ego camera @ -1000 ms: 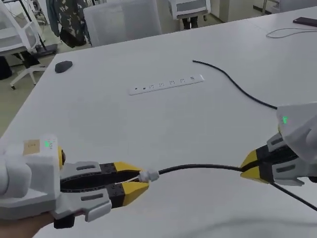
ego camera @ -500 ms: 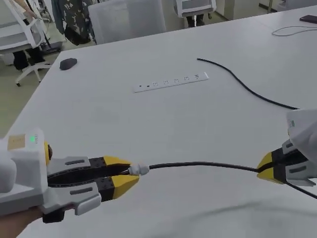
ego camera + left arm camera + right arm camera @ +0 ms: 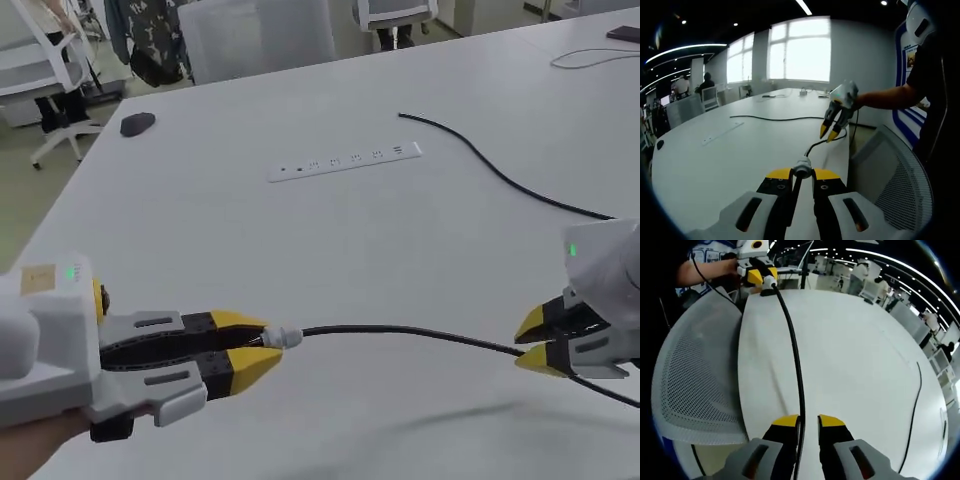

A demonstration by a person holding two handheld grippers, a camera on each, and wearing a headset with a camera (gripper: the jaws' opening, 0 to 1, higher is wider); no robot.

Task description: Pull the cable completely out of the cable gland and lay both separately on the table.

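A small white cable gland [image 3: 282,338] sits at the tips of my left gripper [image 3: 262,345], which is shut on it low at the near left of the white table [image 3: 300,230]. A black cable [image 3: 400,331] runs from the gland rightward, above the table, to my right gripper [image 3: 530,342]. That gripper's yellow jaws stand slightly apart with the cable passing between them. In the right gripper view the cable [image 3: 792,350] lies along the left jaw of the right gripper [image 3: 809,421]. The cable's far end curves across the table.
A white power strip [image 3: 345,162] lies mid-table and a dark mouse [image 3: 137,123] at the far left. Office chairs stand beyond the far edge. A grey mesh chair [image 3: 695,375] is close by the near table edge.
The two grippers have drawn further apart along the cable. The right gripper's jaws, closed on the cable before, now stand parted around it. The left gripper still holds the gland.
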